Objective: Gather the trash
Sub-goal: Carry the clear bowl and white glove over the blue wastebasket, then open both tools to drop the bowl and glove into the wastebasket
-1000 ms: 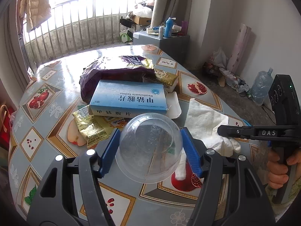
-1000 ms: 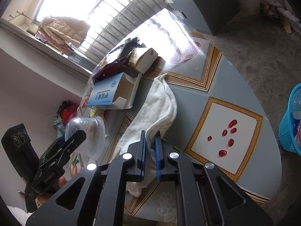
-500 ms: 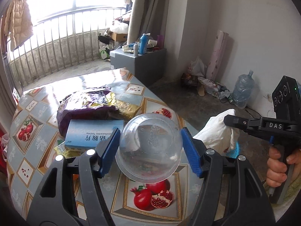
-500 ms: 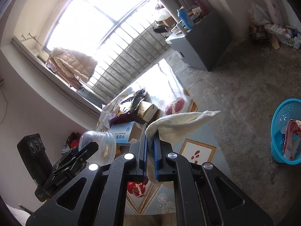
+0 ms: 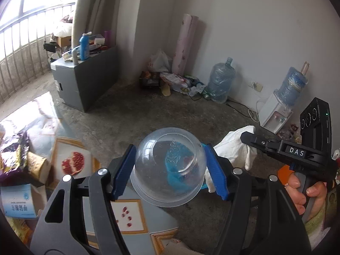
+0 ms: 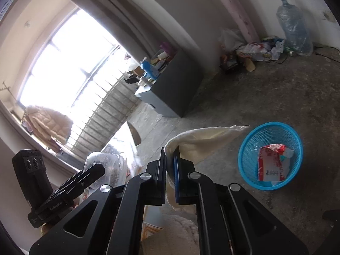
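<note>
Red packet (image 6: 271, 165) inside blue basket (image 6: 246, 159)

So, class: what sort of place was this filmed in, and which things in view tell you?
Most likely a lived-in room of a home. A water dispenser stands by the wall, a coat hangs at the barred window, and a table with a fruit-patterned cover holds packets.

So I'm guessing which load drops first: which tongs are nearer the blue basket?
Probably right. The right tongs sit beside the blue basket; the left tongs are farther.
</note>
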Demonstrator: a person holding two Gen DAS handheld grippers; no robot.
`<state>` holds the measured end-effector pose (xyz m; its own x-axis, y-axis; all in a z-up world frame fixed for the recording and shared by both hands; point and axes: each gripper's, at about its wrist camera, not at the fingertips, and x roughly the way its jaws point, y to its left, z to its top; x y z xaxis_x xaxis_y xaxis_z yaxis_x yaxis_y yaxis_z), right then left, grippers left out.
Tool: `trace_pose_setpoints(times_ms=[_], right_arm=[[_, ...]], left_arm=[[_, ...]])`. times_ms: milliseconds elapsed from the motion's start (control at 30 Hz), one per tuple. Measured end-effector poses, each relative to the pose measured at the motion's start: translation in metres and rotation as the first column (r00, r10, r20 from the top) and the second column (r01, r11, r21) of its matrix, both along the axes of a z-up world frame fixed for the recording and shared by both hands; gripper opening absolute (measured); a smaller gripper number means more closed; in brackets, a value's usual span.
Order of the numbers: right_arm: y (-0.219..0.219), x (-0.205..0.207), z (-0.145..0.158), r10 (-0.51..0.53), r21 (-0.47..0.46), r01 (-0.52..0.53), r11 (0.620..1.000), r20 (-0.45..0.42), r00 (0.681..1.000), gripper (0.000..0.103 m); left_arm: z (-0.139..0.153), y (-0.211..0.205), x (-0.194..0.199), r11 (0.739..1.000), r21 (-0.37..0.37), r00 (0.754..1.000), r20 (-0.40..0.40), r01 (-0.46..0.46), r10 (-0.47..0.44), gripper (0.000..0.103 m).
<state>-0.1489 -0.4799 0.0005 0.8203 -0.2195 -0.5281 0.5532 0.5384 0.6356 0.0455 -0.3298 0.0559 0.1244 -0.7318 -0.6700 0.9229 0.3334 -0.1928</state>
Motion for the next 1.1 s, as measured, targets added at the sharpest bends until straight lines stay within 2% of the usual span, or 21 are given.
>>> trace_pose_setpoints(times_ms=[133, 267, 500, 633, 667, 700, 733, 800, 900, 967, 1100], right_arm=[[-0.039, -0.027, -0.032, -0.096, 0.049, 0.1, 0.994, -0.076, 0.992, 0.006], [-0.071, -0.032, -0.075, -0.154, 0.118, 0.173, 0.978, -0.158, 0.975, 0.006], [-0.114, -0.017, -0.151, -0.198, 0.221, 0.265, 0.939, -0.287, 0.937, 0.007], [-0.136, -0.01, -0.186, -0.226, 0.241, 0.317, 0.917, -0.343, 0.912, 0.01], [-0.143, -0.008, -0.197, -0.227, 0.243, 0.325, 0.914, -0.358, 0.906, 0.02], [-0.152, -0.005, -0.21, -0.222, 0.248, 0.331, 0.911, -0.382, 0.897, 0.028], [-0.159, -0.003, -0.224, -0.219, 0.257, 0.342, 0.904, -0.408, 0.886, 0.043], [-0.168, -0.002, -0.249, -0.207, 0.285, 0.355, 0.89, -0.441, 0.873, 0.045], [-0.173, -0.006, -0.267, -0.213, 0.303, 0.378, 0.875, -0.46, 0.862, 0.045], [-0.173, -0.01, -0.269, -0.217, 0.314, 0.371, 0.874, -0.43, 0.876, 0.047], [-0.171, -0.015, -0.271, -0.184, 0.38, 0.293, 0.877, -0.296, 0.937, 0.052]], left_arm=[[-0.031, -0.07, -0.012, 0.993, 0.075, 0.993, -0.089, 0.086, -0.079, 0.062], [-0.078, -0.134, -0.016, 0.977, 0.173, 0.982, -0.166, 0.123, -0.094, 0.062], [-0.171, -0.217, -0.014, 0.921, 0.367, 0.974, -0.219, 0.134, -0.055, 0.062], [-0.213, -0.248, -0.008, 0.894, 0.435, 0.973, -0.231, 0.107, -0.004, 0.064], [-0.224, -0.254, -0.008, 0.884, 0.456, 0.973, -0.232, 0.104, 0.005, 0.073], [-0.233, -0.26, -0.007, 0.874, 0.477, 0.973, -0.228, 0.092, 0.022, 0.076], [-0.24, -0.264, -0.005, 0.868, 0.491, 0.973, -0.225, 0.079, 0.039, 0.076], [-0.246, -0.262, -0.002, 0.865, 0.497, 0.971, -0.23, 0.066, 0.059, 0.076], [-0.239, -0.26, 0.001, 0.885, 0.462, 0.965, -0.254, 0.062, 0.064, 0.076], [-0.231, -0.259, 0.002, 0.897, 0.438, 0.965, -0.256, 0.065, 0.055, 0.076], [-0.207, -0.251, 0.005, 0.922, 0.384, 0.964, -0.261, 0.059, 0.047, 0.076]])
